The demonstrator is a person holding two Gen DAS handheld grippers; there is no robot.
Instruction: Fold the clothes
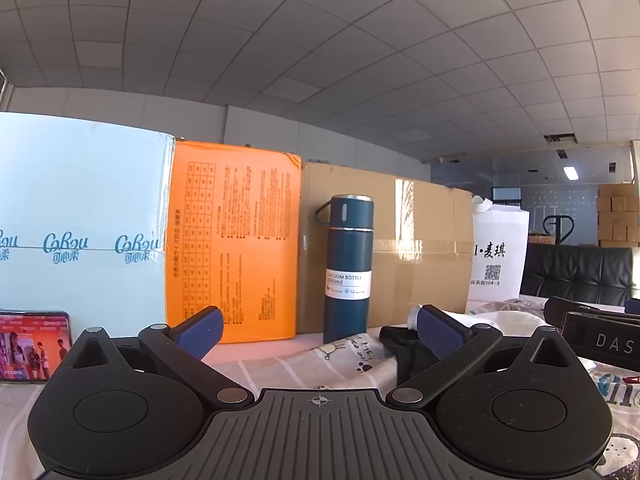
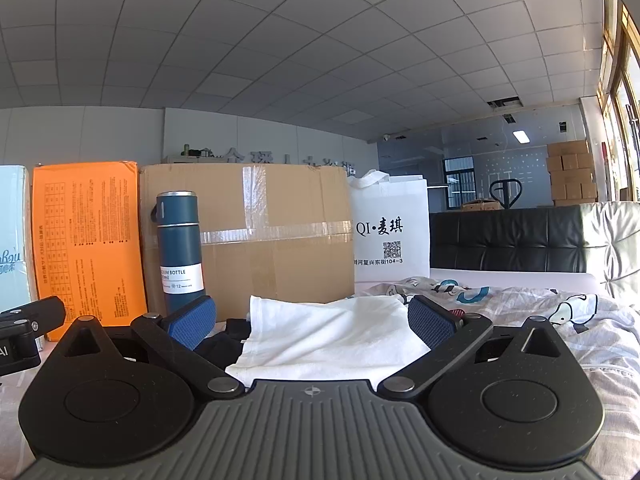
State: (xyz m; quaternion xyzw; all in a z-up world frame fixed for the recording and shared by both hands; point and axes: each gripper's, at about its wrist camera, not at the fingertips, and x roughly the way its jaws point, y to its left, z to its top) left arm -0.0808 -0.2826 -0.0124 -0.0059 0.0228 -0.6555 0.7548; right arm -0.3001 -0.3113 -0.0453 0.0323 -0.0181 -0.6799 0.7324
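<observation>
A white garment [image 2: 332,336] lies crumpled on the patterned bed sheet [image 2: 560,320], right in front of my right gripper [image 2: 312,320], which is open and empty with the cloth between its blue pads. A dark garment [image 2: 224,340] lies partly under the white one's left side. In the left wrist view my left gripper [image 1: 320,332] is open and empty above the sheet [image 1: 280,364]. The dark garment [image 1: 400,344] lies by its right finger [image 1: 440,336], the white one [image 1: 508,320] beyond. The right gripper's body [image 1: 600,340] shows at the right edge.
A blue vacuum bottle [image 1: 347,268] stands upright on the bed ahead, in front of a brown cardboard box [image 1: 420,248]. An orange box [image 1: 236,240], a pale blue box [image 1: 80,220] and a white tote bag [image 2: 390,228] line the back. A phone [image 1: 34,346] lies at left.
</observation>
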